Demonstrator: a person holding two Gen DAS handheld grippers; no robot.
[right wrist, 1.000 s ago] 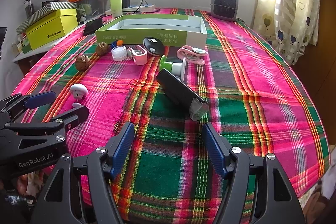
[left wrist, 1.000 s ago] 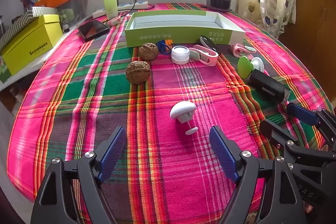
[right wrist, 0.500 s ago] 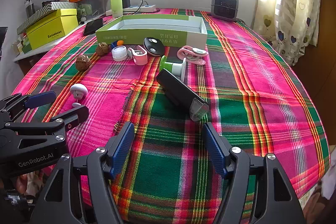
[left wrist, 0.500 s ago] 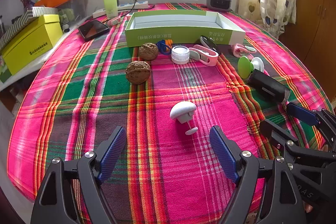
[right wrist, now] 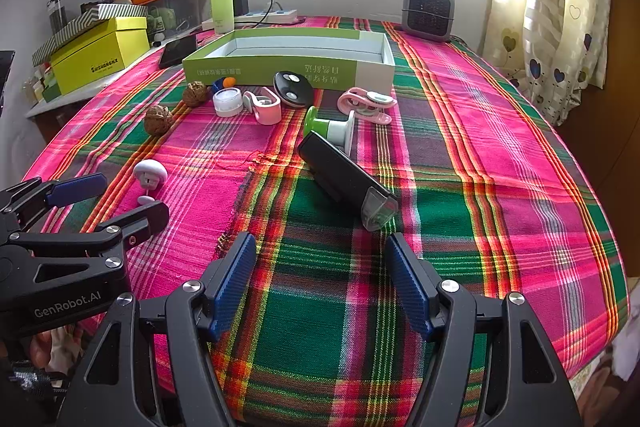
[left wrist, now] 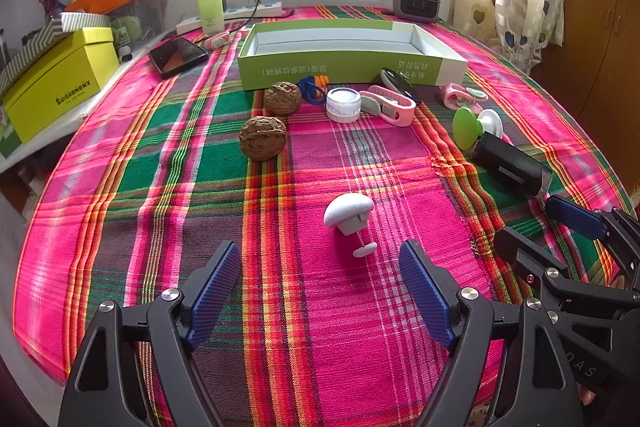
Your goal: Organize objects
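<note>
My left gripper is open and empty, low over the plaid cloth, with a white mushroom-shaped knob lying just ahead of its fingertips. My right gripper is open and empty, just short of a black rectangular device. An open green and white box lies at the back. In front of it lie two walnuts, a white jar, pink clips, a black oval fob and a green-capped spool.
A yellow box, a phone, a green bottle and a power strip stand at the back left. A small grey heater stands at the back right. The table edge curves close on both sides.
</note>
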